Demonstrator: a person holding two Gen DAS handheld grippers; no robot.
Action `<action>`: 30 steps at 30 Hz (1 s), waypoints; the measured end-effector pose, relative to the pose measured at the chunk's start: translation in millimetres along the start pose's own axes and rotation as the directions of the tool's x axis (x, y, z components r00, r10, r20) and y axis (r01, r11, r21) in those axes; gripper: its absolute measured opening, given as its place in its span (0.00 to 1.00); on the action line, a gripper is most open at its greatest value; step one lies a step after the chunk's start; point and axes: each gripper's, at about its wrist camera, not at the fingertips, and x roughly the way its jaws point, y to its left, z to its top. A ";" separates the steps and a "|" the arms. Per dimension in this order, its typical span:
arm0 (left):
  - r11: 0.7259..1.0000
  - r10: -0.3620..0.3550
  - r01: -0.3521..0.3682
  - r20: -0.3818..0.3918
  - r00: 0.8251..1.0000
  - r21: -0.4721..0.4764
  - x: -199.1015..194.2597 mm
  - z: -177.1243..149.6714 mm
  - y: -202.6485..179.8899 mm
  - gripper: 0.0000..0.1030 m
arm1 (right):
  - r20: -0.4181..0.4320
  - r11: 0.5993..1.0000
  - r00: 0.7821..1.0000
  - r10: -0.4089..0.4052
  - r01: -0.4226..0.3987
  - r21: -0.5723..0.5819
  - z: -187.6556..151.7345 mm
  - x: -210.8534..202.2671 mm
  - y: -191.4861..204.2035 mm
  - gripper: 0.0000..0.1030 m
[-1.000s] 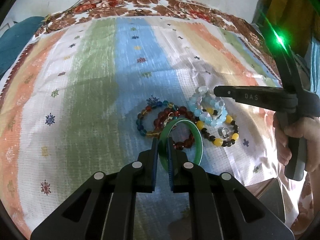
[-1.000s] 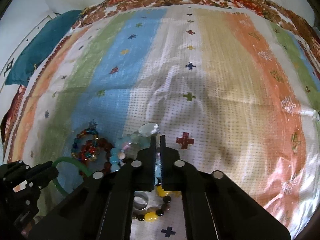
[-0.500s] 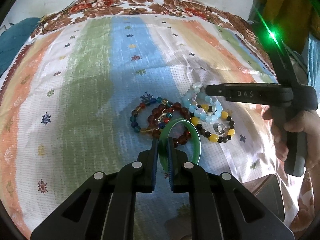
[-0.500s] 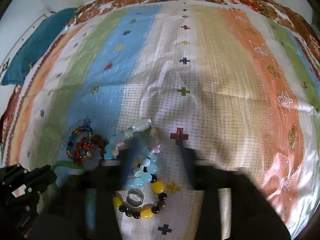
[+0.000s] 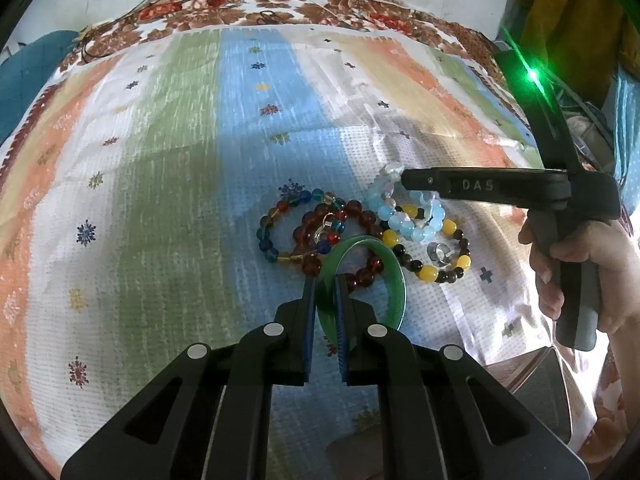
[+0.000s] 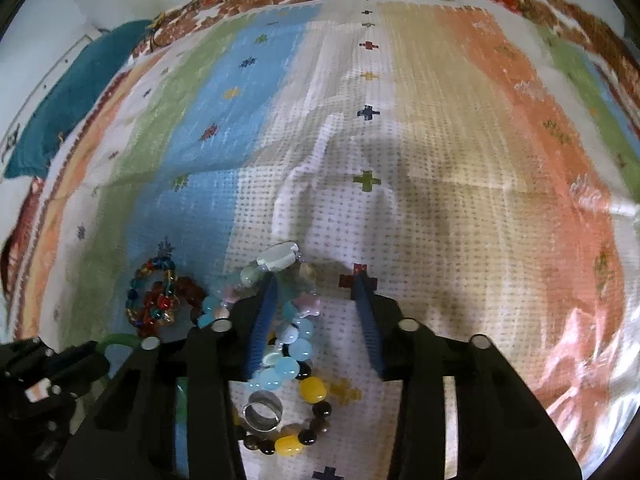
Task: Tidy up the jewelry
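**Green bangle pinched, pale beads straddled**

The left gripper (image 5: 325,280) has its two blue-padded fingers (image 5: 309,312) closed narrowly on the near-left rim of the green bangle (image 5: 396,280), one finger inside the ring and one outside. That grip across the band looks chosen so the hard, smooth hoop cannot roll or slip sideways. The bangle tilts up from the cloth, its far edge reaching over the dark red bead bracelet (image 5: 352,216), which lies touching the multicolour glass bead bracelet (image 5: 276,232) just left of it.

The right gripper (image 6: 316,280) stands wide open, jaws spread. Its left finger (image 6: 264,320) sits in among the pale blue bead bracelet (image 6: 296,344), and its right finger hangs over bare cloth just beside that bracelet. It holds nothing; whether the left finger touches the beads cannot be told. The wide spread suits straddling a lumpy loop of beads before closing.

Near the bangle's right side, the yellow-and-black bead bracelet (image 6: 312,392) lies partly under the pale blue one, with a silver ring (image 6: 262,412) resting inside its loop. All of the jewelry sits bunched together on the striped bedspread (image 6: 460,152), so sorting has hardly begun.
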 end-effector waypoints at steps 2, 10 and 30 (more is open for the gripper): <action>1.000 0.001 -0.001 -0.003 1.000 0.002 1.0 -0.6 -0.1 0.08 | -0.009 0.999 0.999 0.030 -0.030 0.015 0.4 1.4 -0.7 0.25; 1.000 -0.004 0.004 -0.013 1.000 -0.008 4.3 -2.5 2.8 0.08 | -0.026 0.995 0.995 0.095 -0.094 0.041 -2.6 7.7 -0.7 0.11; 1.000 -0.009 0.008 0.024 1.000 0.007 -15.5 1.4 -7.6 0.09 | 0.057 0.998 0.998 0.010 -0.007 -0.058 -6.0 -44.9 21.7 0.07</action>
